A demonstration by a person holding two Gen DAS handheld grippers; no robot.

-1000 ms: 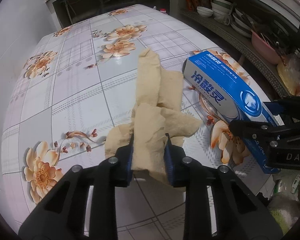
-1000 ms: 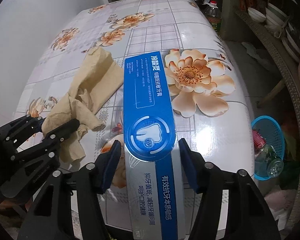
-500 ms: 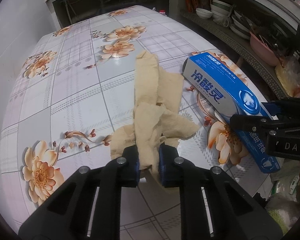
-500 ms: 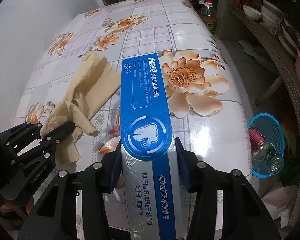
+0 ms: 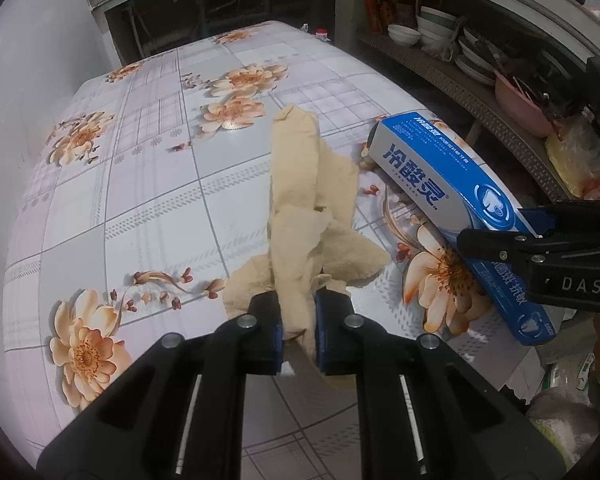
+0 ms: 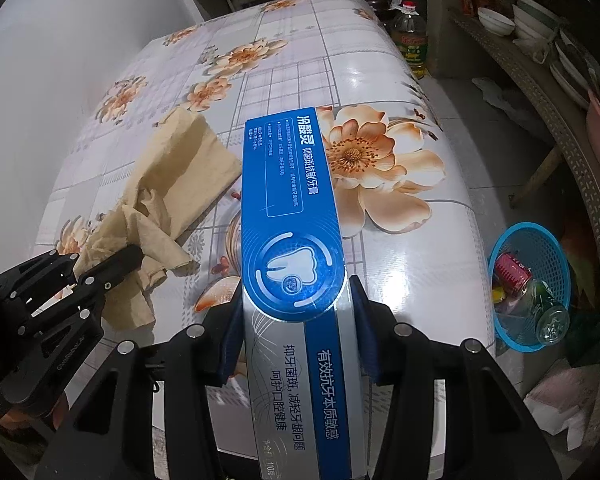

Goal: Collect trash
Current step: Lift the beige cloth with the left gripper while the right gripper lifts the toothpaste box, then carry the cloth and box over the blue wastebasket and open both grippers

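With my left hand-held gripper (image 5: 297,322) clenched on the crumpled tan paper (image 5: 300,216) and my right hand-held gripper (image 6: 296,332) clamped around the blue toothpaste box (image 6: 292,216), both on the table (image 5: 148,208), I should lift straight up, keeping both squeezes firm, then carry them to the blue basket (image 6: 500,248) on the floor.

Both grippers are matte black plastic linkages with round silver screw heads at the joints. The left gripper (image 5: 297,322) has blue pads and pale slots along its arms; the right gripper (image 6: 296,330) has blue pads too, with white "DAS" lettering on its side.
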